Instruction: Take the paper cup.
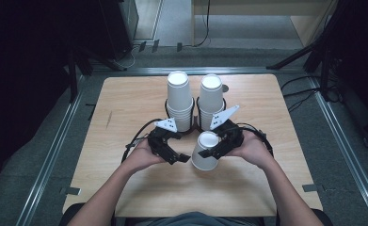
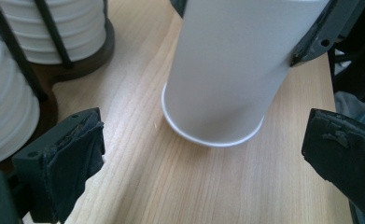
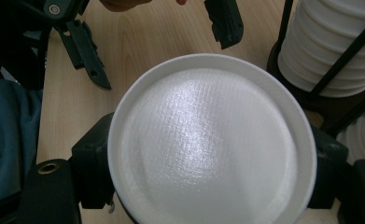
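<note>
Paper cup (image 1: 206, 151) — inverted, axis near-upright

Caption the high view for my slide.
Right gripper sets an upturned paper cup on the table; left gripper open beside it.

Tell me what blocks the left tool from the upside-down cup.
Nothing visible does. The left tool is open, with only bare table between it and the cup, which the right tool grips.
</note>
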`<state>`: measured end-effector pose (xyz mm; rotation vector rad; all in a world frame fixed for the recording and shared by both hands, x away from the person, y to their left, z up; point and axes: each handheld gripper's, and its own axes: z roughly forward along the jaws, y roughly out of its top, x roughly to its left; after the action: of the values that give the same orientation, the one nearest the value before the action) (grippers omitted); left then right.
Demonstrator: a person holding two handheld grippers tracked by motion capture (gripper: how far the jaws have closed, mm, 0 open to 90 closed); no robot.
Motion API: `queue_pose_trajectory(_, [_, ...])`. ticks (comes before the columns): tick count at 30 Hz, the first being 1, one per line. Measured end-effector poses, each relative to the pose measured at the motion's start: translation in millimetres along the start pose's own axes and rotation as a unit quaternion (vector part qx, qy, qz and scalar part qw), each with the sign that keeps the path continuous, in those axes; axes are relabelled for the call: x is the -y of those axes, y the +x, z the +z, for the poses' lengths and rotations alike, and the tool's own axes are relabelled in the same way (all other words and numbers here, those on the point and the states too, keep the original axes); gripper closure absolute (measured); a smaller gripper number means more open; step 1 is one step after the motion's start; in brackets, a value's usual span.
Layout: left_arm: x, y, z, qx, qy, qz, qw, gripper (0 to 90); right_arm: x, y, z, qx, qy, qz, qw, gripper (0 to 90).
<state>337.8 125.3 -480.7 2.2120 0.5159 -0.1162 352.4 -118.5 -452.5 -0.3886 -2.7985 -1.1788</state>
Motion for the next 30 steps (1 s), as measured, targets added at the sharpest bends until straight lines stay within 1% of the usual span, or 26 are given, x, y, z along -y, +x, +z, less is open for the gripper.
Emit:
queue_pose_trajectory(4, [0.6, 1.3, 7.7, 0.007, 0.003, 0.003, 1.0, 0.0, -2.4, 0.7, 3.3, 0.0, -0.001, 0.001, 1.0, 22.9])
queue_pose_trajectory(8, [-0.9, 0.1, 15.1, 0.013, 0.007, 0.01, 0.9998, 0.0, -5.9, 0.9, 3.0, -0.001, -0.011, 0.005, 0.9999, 22.9])
queue_pose_trajectory(10, [-1.9, -0.8, 16.5, 0.012, 0.002, 0.011, 0.9999, 0.0, -8.2, 2.3, 1.2, -0.002, -0.016, 0.008, 0.9998, 22.9])
queue_pose_trajectory(14, [-4.8, -4.1, 18.8, 0.022, -0.006, 0.014, 0.9997, 0.0, -13.0, 5.4, -2.4, 0.0, -0.029, 0.01, 0.9995, 22.9])
queue_pose_trajectory(16, [-5.4, -5.4, 20.1, 0.024, -0.006, 0.016, 0.9996, 0.0, -16.3, 6.4, -4.3, -0.001, -0.036, 0.014, 0.9992, 23.0])
queue_pose_trajectory(18, [-5.7, -6.6, 21.6, 0.024, -0.008, 0.017, 0.9995, 0.0, -17.4, 6.5, -4.9, -0.002, -0.037, 0.013, 0.9992, 23.0])
queue_pose_trajectory(20, [-6.0, -7.1, 22.2, 0.024, -0.013, 0.018, 0.9995, 0.0, -20.8, 8.2, -7.1, -0.009, -0.047, 0.014, 0.9988, 23.0])
queue_pose_trajectory(22, [-6.5, -7.9, 22.6, 0.028, -0.022, 0.016, 0.9992, 0.0, -21.7, 8.9, -7.6, -0.011, -0.049, 0.014, 0.9987, 23.0])
queue_pose_trajectory(25, [-7.4, -9.4, 23.2, 0.03, -0.031, 0.017, 0.9989, 0.0, -23.6, 10.4, -7.4, -0.015, -0.055, 0.014, 0.9983, 23.1])
queue_pose_trajectory(27, [-7.7, -10.2, 24.1, 0.029, -0.034, 0.018, 0.9988, 0.0, -24.5, 11.0, -7.5, -0.018, -0.058, 0.019, 0.998, 23.1])
queue_pose_trajectory(28, [-7.8, -10.7, 24.0, 0.024, -0.035, 0.019, 0.9989, 0.0, -24.7, 11.0, -7.6, -0.02, -0.061, 0.019, 0.9978, 23.1])
queue_pose_trajectory(29, [-7.7, -11.4, 23.3, 0.026, -0.043, 0.021, 0.9985, 0.0, -24.9, 11.1, -8.0, -0.025, -0.063, 0.02, 0.9975, 23.1])
queue_pose_trajectory(30, [-7.6, -11.8, 22.1, 0.029, -0.048, 0.023, 0.9982, 3.1, -24.8, 10.7, -8.7, -0.026, -0.071, 0.02, 0.9969, 23.1])
